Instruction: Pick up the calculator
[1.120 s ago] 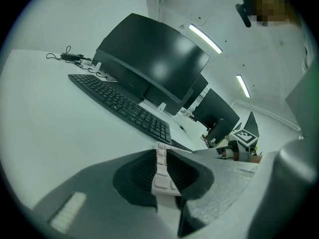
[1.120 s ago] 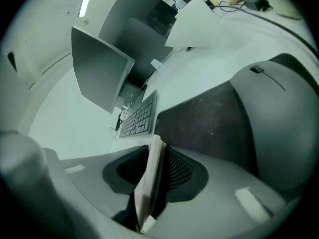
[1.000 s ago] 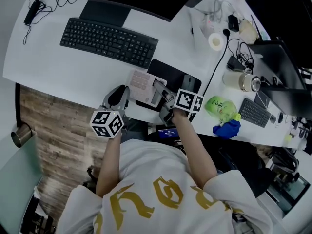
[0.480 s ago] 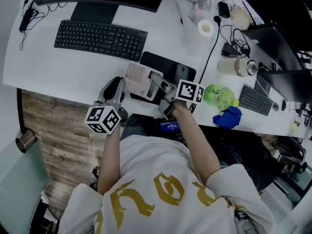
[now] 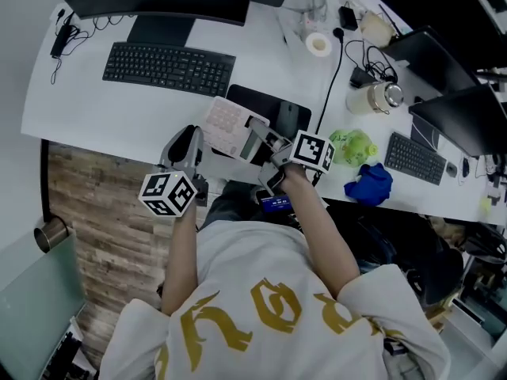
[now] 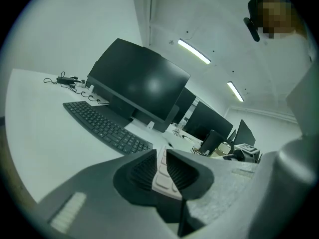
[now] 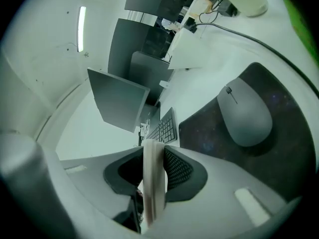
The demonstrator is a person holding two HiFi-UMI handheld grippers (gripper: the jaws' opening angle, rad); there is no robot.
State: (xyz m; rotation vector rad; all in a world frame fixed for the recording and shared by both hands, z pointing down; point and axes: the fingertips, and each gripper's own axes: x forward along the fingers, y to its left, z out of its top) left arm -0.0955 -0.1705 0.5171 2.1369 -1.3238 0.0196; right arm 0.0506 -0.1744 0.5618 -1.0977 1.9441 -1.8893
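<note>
Up top, the head view peers steeply down over the person's shoulders onto the white desk (image 5: 103,105), far enough off to take in the whole keyboard (image 5: 168,68). The left gripper view skims low across the desk toward that keyboard and the monitor (image 6: 139,86). The right gripper view sits close by the mouse (image 7: 244,113), facing the same keyboard, and both catch the calculator (image 6: 163,178) between their jaws.

Your right gripper (image 5: 261,143) reaches over the near edge of the counter (image 5: 103,121), jaws clamped on the calculator (image 5: 227,124), right forearm (image 5: 314,222) angled up from your body. Your left gripper (image 5: 188,139) sits at that same edge, jaws narrowly apart, gripping nothing.
</note>
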